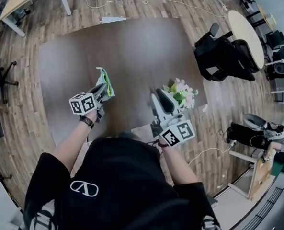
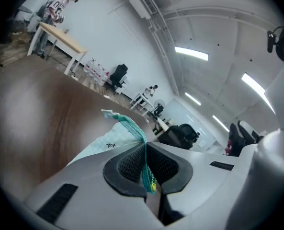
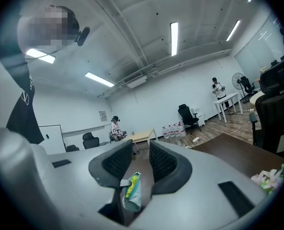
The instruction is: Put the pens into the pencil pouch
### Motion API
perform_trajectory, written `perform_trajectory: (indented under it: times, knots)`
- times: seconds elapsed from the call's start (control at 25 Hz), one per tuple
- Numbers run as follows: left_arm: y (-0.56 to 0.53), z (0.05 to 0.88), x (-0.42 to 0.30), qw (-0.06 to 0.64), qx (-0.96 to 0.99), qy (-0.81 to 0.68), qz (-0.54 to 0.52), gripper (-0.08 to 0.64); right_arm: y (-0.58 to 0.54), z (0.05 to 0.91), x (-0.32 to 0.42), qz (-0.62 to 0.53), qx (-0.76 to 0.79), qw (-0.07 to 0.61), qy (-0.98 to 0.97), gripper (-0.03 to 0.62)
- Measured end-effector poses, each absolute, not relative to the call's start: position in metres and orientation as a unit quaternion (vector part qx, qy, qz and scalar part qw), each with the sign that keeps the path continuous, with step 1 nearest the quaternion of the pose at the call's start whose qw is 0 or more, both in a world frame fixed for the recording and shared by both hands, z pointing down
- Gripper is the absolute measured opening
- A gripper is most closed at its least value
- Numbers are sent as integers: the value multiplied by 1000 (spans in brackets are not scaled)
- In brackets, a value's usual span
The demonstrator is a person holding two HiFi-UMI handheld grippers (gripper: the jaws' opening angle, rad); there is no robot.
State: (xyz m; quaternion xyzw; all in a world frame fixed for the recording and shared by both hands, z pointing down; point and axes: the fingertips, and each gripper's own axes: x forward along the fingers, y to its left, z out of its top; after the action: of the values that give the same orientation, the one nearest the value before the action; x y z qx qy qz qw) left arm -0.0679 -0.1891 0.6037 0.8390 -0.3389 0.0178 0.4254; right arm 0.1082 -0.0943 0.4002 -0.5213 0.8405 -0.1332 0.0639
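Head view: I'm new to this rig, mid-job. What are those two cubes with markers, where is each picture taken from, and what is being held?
There is no robot here. A person holds a two-jaw gripper in each hand, and each cube is part of its gripper. The head view looks down from the person's head onto a brown table. The other two pictures come from cameras riding on the grippers, looking along their jaws. The left gripper is shut on the edge of the pale green pencil pouch. The right gripper has its jaws apart, beside a bunch of flowers on the table. A small teal and yellow thing shows low in its gap, but I cannot tell what it is. No pen can be made out.
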Motion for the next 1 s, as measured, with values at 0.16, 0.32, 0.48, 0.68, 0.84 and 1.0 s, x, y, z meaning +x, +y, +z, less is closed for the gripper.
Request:
perform_trajectory:
  times: [0.16, 0.32, 0.48, 0.68, 0.84, 1.0]
  knots:
    - [-191, 646, -52, 431, 835, -341, 41, 12, -86, 408, 111, -144, -532, 61, 832, 110]
    - [-191, 674, -22, 431, 840, -324, 57, 12, -84, 414, 114, -150, -542, 60, 825, 109]
    - [-189, 698, 7, 433, 844, -308, 80, 12, -81, 421, 118, -159, -549, 52, 819, 107]
    - [-187, 738, 36, 433, 848, -283, 115, 14, -74, 433, 125, -169, -559, 38, 811, 107]
    - [-174, 755, 57, 432, 858, -238, 142, 28, -67, 439, 135, -172, -568, 33, 804, 107]
    - [-163, 755, 66, 436, 859, -221, 152, 104, -65, 436, 142, -170, -572, 35, 802, 107]
